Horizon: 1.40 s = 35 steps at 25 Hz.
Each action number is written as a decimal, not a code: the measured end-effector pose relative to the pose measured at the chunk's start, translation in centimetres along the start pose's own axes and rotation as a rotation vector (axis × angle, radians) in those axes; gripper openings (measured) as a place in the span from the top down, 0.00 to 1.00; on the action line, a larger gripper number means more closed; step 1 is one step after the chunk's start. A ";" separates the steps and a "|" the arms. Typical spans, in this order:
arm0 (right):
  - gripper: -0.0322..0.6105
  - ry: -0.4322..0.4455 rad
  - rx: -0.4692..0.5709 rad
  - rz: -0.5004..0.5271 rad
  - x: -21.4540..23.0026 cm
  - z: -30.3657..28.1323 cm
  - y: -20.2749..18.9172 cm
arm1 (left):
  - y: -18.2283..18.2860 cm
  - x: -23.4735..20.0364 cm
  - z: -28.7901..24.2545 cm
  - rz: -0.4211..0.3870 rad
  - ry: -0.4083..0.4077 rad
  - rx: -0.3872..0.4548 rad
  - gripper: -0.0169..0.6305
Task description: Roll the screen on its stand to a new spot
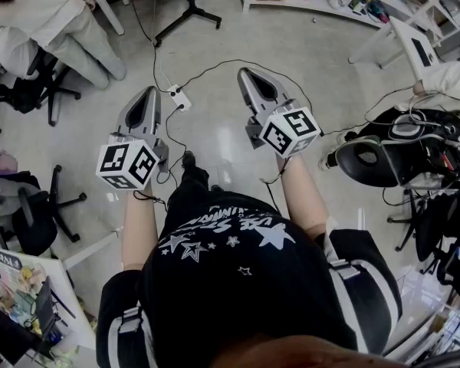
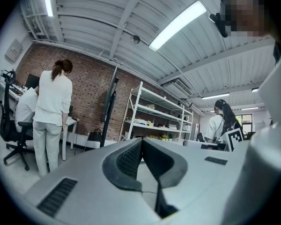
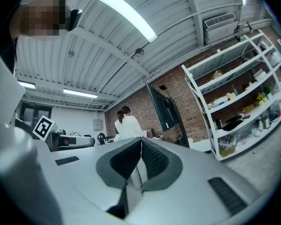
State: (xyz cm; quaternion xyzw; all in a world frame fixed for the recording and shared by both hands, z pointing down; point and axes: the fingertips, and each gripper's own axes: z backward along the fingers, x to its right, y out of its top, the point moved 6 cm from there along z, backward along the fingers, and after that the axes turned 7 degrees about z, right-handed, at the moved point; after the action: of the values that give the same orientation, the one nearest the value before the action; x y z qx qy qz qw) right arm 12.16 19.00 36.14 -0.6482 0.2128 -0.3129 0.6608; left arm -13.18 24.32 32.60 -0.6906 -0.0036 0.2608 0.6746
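In the head view I hold my left tongs (image 1: 149, 92) and my right tongs (image 1: 246, 73) level in front of me, above a glossy pale floor (image 1: 238, 140). Loose cables (image 1: 215, 67) and a power strip (image 1: 178, 96) lie on it. Farther ahead are black stand feet (image 1: 188, 12), which I think belong to the screen.

In the left gripper view my jaws are together with nothing between them. The screen (image 2: 110, 93) stands edge-on before the brick wall (image 2: 84, 81), between a person in white (image 2: 51, 109) and the white shelves (image 2: 143, 109), well apart from me.

In the right gripper view these jaws are also together and empty, and the screen shows dark and tilted on its post.

I judge it top-heavy, with a fragile panel. I would clamp the stiff post, not the panel, and roll slowly, because the cables could catch the feet.
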 end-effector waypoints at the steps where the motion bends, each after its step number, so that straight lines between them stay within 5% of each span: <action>1: 0.94 -0.008 -0.002 0.002 0.3 -0.3 -0.1 | -0.1 -0.4 -0.4 0.003 -0.003 0.000 0.96; 13: 0.94 -0.138 -0.028 0.004 3.4 -7.5 -0.9 | 1.0 -8.5 -7.9 0.085 -0.087 -0.017 0.96; 26: 0.94 -0.086 -0.033 0.008 3.4 -24.7 0.1 | 6.1 -19.8 -14.9 0.109 -0.151 0.029 0.96; 35: 0.94 -0.099 -0.088 0.000 4.1 -28.4 -1.6 | 6.0 -23.9 -17.1 0.141 -0.125 0.003 0.96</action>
State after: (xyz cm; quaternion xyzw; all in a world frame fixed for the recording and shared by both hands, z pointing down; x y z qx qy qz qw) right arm -4.61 -4.35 36.30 -0.6914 0.1934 -0.2708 0.6412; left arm -29.73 -0.62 34.69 -0.6704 0.0033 0.3504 0.6541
